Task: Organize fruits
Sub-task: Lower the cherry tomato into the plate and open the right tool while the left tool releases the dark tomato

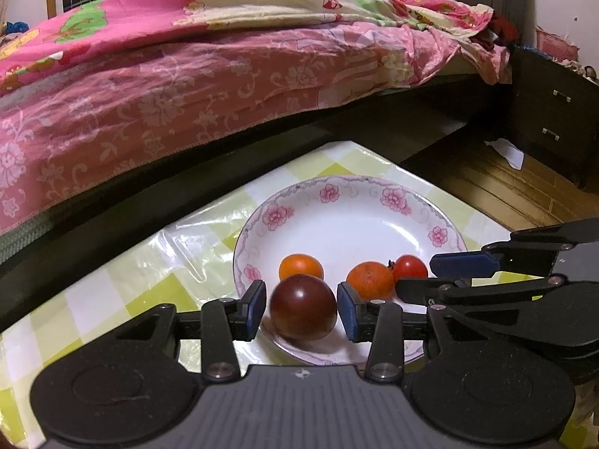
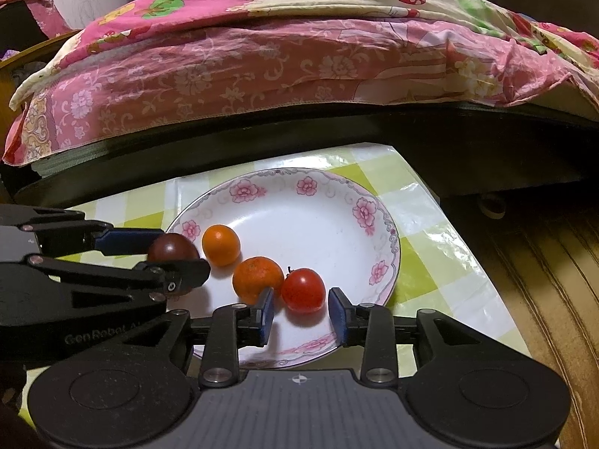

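A white plate with pink flowers (image 1: 348,205) (image 2: 310,209) sits on a green-checked table. In it lie two small oranges (image 1: 301,266) (image 1: 370,280) (image 2: 221,244) (image 2: 257,277), a red tomato (image 1: 410,267) (image 2: 303,289) and a dark purple tomato (image 1: 303,307) (image 2: 172,247). My left gripper (image 1: 302,310) is open, its blue pads on either side of the dark tomato with small gaps. My right gripper (image 2: 301,314) is open, its pads on either side of the red tomato, just in front of it. Each gripper shows in the other's view (image 1: 449,277) (image 2: 149,254).
The plastic-covered table (image 1: 123,292) (image 2: 430,262) ends close behind and right of the plate. A bed with a pink floral cover (image 1: 187,75) (image 2: 262,56) stands right behind it. A dark nightstand (image 1: 554,112) and wooden floor (image 2: 543,280) lie to the right.
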Demonstrator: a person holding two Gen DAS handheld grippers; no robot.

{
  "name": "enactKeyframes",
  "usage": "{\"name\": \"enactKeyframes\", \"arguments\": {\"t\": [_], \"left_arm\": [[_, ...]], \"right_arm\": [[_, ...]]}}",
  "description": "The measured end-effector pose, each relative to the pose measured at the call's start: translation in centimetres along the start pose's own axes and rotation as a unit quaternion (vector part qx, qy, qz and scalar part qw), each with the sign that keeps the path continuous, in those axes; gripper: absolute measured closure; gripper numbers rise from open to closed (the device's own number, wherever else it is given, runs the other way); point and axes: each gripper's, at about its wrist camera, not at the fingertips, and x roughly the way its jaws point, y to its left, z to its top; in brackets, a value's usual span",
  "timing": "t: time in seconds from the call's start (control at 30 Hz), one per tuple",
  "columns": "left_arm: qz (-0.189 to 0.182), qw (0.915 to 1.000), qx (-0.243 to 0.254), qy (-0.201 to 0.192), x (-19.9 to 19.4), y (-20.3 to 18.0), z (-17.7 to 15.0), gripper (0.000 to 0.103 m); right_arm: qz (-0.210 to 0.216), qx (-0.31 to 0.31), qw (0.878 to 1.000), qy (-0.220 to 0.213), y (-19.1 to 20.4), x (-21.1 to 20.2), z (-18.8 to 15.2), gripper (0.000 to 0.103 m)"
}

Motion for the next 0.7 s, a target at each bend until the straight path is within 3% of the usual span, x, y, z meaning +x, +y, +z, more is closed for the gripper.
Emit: {"name": "enactKeyframes", "arguments": {"t": [0.4,0.7], "left_arm": [[0.006,0.9998,0.003,-0.017,-2.8,0.3,0.2,0.049],[0.011,0.9996,-0.026,0.004,-5.1,1.7,-1.7,0.048]], "right_arm": [[0.003,0.002,1.0,-0.026,0.3,-1.5,0.6,0.068],[0.022,-0.012,0.999,-0.021,2.0,-2.9,0.1,0.065]]}}
